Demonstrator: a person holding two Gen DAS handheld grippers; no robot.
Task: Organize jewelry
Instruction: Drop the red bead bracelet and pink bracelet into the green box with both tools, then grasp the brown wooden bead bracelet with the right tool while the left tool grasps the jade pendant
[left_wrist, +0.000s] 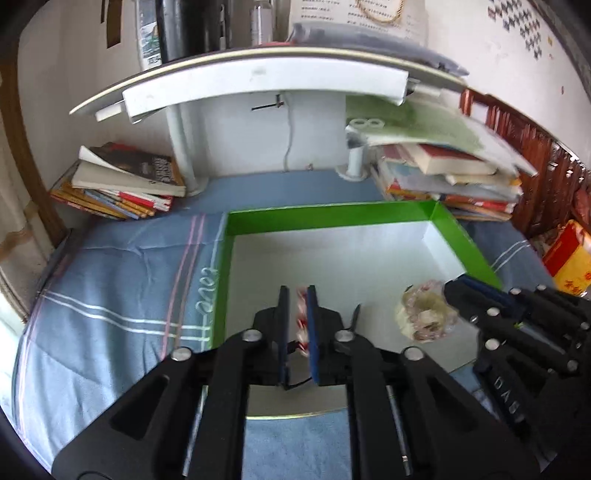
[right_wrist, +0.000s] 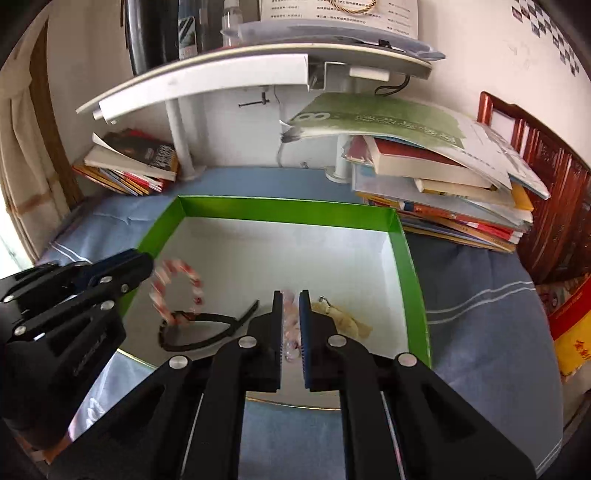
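Note:
A green-walled box (left_wrist: 325, 218) with a white floor lies on the blue cloth; it also shows in the right wrist view (right_wrist: 288, 208). My left gripper (left_wrist: 297, 299) is shut on a red-and-white bead bracelet (left_wrist: 302, 317) and holds it over the box's left part; the bracelet also shows in the right wrist view (right_wrist: 177, 291), with a black cord (right_wrist: 207, 328) hanging from it. My right gripper (right_wrist: 291, 301) is shut on a pink bead bracelet (right_wrist: 290, 325), seen as a pale pink bundle (left_wrist: 424, 314) in the left wrist view. A cream-coloured piece (right_wrist: 343, 319) lies beside it.
Book stacks stand at the back left (left_wrist: 122, 181) and back right (left_wrist: 450, 173). A white shelf (left_wrist: 266, 85) on posts overhangs the back. A round mirror-like plate (right_wrist: 291, 400) lies under the box's near edge. A red wooden chair (right_wrist: 546, 192) stands to the right.

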